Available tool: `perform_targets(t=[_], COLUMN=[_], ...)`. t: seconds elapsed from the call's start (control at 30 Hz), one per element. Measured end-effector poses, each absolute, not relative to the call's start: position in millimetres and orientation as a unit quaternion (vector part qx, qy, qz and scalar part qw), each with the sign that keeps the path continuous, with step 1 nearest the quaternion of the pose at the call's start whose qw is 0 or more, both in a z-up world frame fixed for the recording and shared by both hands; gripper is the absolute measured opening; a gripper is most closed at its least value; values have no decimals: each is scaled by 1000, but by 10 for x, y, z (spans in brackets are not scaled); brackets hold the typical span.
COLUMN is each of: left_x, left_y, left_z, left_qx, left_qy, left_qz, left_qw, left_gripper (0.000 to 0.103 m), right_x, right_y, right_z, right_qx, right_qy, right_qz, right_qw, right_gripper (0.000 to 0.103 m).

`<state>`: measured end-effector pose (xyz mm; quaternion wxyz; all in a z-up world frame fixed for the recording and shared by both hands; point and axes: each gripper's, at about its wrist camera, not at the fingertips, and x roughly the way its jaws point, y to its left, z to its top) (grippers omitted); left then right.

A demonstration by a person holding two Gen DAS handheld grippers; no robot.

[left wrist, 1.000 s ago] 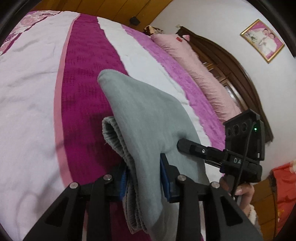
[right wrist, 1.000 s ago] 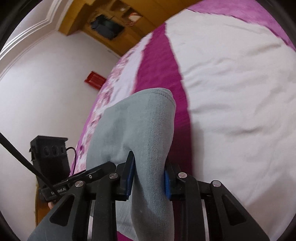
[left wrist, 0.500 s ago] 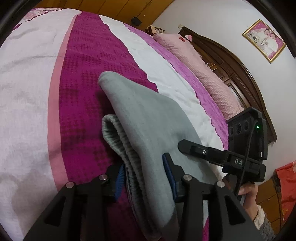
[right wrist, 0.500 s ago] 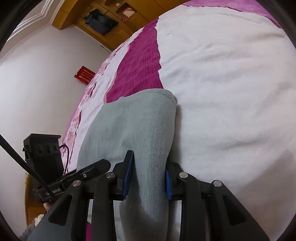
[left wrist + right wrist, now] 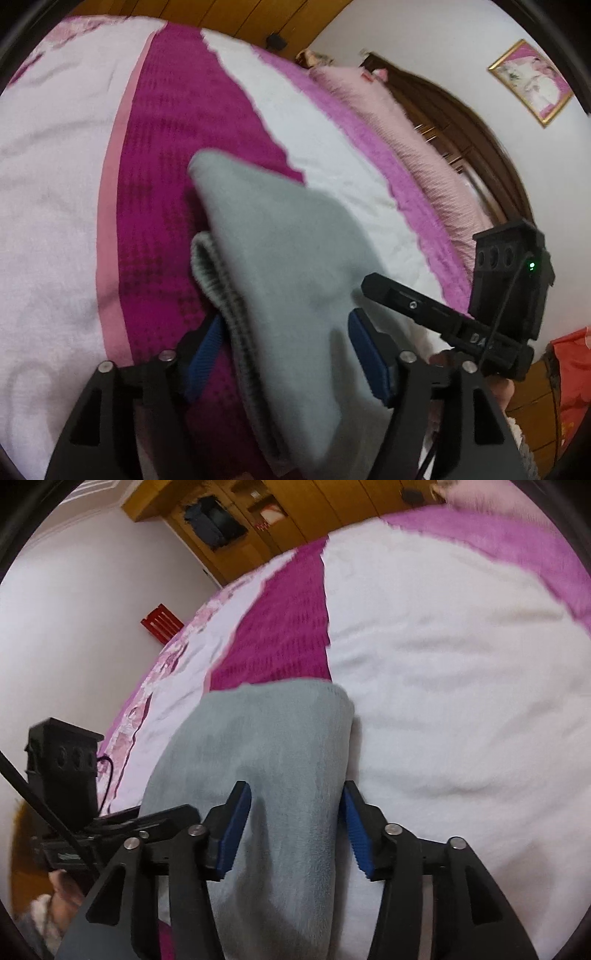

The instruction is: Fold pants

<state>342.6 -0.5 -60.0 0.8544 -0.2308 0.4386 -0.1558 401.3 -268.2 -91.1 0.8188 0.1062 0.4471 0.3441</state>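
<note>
Pants [image 5: 295, 280], one pair, between two opening grippers

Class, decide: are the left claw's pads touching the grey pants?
Apart. The left wrist view shows the opening left claw with gaps beside the grey pants.

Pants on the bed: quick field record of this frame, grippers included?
item: grey pants, folded stack, ribbed edge showing on its left side
surface: bed, cover striped white, magenta and pink
left gripper: jaws opening, pants between them, blue pads clear of the fabric
right gripper: jaws opening, pants between them, pads apart from the fabric
pants state: lying on the bed, no longer pinched
background: pink pillow, framed picture, wooden wardrobe
</note>
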Motion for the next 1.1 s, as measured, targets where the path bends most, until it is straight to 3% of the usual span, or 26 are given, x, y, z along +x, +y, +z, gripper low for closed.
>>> perform_targets(t=[0.2,0.3,0.43,0.57,0.7,0.87,1.1], left_x=[3216,3035,2613,2353,2180,2090,2180], left_y=[-25,-124,-236,-402,-477,-477,-564], left_z=[-5,277,413,258,-128,-593,-668], left_qx=[-180,-130,-139,-99,-86,-84,-70], left_qy=[355,322,263,264,283,300,321], left_qz=[-95,-49,-36,-17,-35,-78,-91], left_qw=[912,937,954,959,955,947,940], left_gripper=[88,90,91,91,91,91,91], right_x=[3841,3709,3451,3103,2789,2643,2643], right_y=[-2876,-2954,-2987,-3008,-3098,-3098,-2947], right_z=[-429,-199,15,46,-88,-463,-793], right_qx=[121,126,101,81,74,55,16], right_qy=[355,300,246,212,177,209,263], right_qz=[335,346,354,366,337,314,343], right_qw=[864,880,896,903,922,924,902], right_gripper=[55,59,64,92,94,94,94])
